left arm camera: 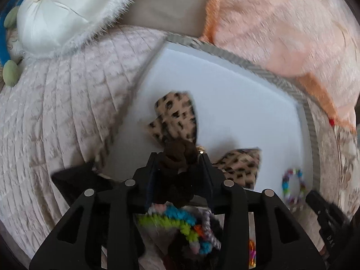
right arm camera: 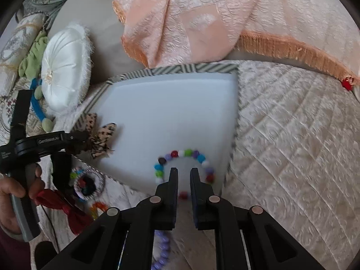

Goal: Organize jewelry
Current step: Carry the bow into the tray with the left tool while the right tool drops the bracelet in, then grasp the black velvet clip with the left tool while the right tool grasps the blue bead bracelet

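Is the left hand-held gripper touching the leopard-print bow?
Touching. In the left wrist view the left hand-held gripper has its fingers closed on the brown knot of the leopard-print bow, held over the white tray.

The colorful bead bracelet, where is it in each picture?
Left wrist view: the bead bracelet lies at the lower right, on the white tray, right of the leopard-print bow.
Right wrist view: it sits low in the middle, just ahead of the right tongs.
Shared landmark: the tray's striped border.
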A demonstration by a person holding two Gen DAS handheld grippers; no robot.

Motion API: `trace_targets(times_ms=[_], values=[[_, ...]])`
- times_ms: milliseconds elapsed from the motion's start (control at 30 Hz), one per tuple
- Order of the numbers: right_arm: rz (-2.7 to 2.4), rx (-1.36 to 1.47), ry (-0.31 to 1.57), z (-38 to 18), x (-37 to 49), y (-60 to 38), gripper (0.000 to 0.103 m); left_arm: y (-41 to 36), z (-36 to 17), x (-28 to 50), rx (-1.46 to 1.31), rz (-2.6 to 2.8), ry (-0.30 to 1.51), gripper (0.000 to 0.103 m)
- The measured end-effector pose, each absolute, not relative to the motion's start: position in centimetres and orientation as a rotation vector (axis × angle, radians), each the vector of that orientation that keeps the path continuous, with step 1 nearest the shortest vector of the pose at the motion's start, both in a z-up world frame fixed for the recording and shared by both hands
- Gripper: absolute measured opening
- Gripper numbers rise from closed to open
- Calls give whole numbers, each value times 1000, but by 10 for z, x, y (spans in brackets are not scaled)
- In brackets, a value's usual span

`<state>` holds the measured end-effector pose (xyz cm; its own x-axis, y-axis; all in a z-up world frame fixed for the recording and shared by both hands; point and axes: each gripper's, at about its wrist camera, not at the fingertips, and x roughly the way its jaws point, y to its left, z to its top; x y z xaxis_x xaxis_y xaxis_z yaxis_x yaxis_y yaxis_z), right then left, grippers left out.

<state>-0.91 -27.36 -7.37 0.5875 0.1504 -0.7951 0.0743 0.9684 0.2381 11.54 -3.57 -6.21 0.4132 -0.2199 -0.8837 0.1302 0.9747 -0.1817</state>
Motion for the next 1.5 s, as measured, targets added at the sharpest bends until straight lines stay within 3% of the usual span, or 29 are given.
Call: trace_targets(times_ms=[67,100,200,300,433,1000,1500], values=[[45,254,932,-72,-15,-274,31,-37,-62,108,-82,-218,1119,39],[42,259,919,-69,-19,-274,43,-36,-62,106,-87,-218,1120,42],[45,268,885,-59,-26,-273,46,-29,-57,107,-132,-215,1130,62],[44,263,842,-43,-36,-269,47,-17,-41,108,-170,-204,1095,64],[49,271,784,-24,-54,-264,68,-3,-16,96,-193,-200,1048,67],[38,200,688,18,-135,-211,72,14,30,-52,-26,-184,819,67],[62,166,672,25,-184,-188,74,19,50,-116,19,-185,724,67]])
